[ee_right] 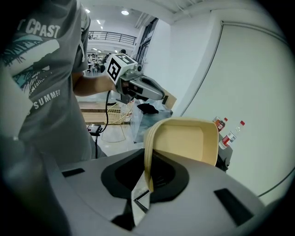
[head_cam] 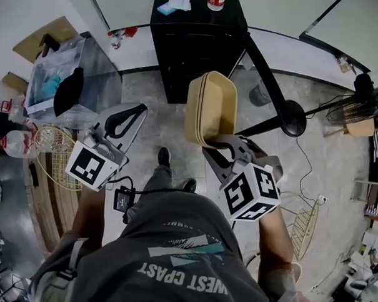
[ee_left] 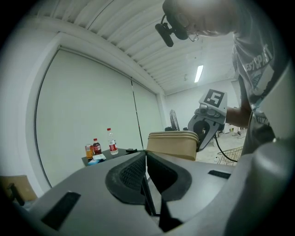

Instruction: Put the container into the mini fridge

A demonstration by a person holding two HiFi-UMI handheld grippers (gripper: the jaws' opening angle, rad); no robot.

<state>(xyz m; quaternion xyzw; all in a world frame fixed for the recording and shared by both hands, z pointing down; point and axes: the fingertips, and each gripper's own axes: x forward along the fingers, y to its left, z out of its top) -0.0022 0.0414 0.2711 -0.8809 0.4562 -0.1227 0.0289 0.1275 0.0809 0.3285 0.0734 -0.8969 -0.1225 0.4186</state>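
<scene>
Lab-style test workspace: pale partition walls (ee_left: 92,106) enclose a grey tiled floor (head_cam: 159,127). In the head view, loose cables (head_cam: 305,165) trail at right, a floor fan (head_cam: 360,108) stands at the right edge, and a clear storage bin (head_cam: 92,68) and wire basket (head_cam: 54,154) sit at left. A strip light (ee_left: 199,73) hangs from the ribbed ceiling.

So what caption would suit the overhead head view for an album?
Right gripper clamps a beige rectangular plastic container before a black mini fridge.
</scene>
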